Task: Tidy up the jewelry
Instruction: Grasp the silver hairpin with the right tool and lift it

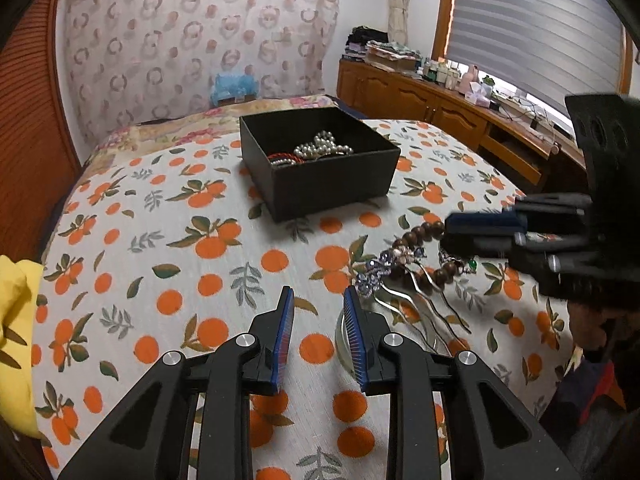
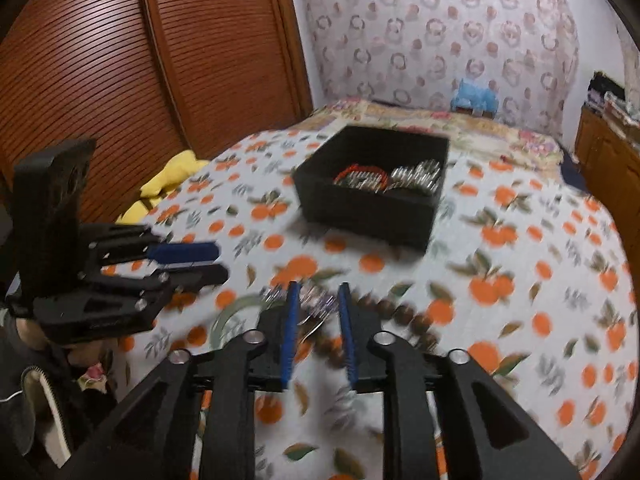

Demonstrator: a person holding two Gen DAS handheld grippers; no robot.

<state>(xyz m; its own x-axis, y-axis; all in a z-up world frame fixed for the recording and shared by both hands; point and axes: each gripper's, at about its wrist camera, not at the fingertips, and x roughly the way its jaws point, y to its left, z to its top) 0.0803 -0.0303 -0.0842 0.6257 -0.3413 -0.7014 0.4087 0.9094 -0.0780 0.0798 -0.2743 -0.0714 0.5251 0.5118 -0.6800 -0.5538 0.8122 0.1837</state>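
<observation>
A black open box (image 1: 332, 178) stands on the orange-print bedspread and holds pearls (image 1: 325, 145) and a red bracelet (image 1: 285, 156); it also shows in the right wrist view (image 2: 360, 206). A brown bead bracelet (image 1: 420, 236), a purple-flowered silver hairpin (image 1: 394, 274) and a clear bangle (image 1: 340, 340) lie right of my left gripper (image 1: 319, 294), which is open and empty. My right gripper (image 2: 319, 290) is open, just over the hairpin (image 2: 316, 304) and beads (image 2: 400, 314); the view is blurred. It enters the left wrist view from the right (image 1: 460, 232).
A yellow cloth (image 1: 16, 332) lies at the bed's left edge. A wooden cabinet (image 1: 440, 108) with clutter runs along the right under a blinded window. A slatted wooden door (image 2: 120, 60) stands left. My left gripper shows in the right wrist view (image 2: 200, 260).
</observation>
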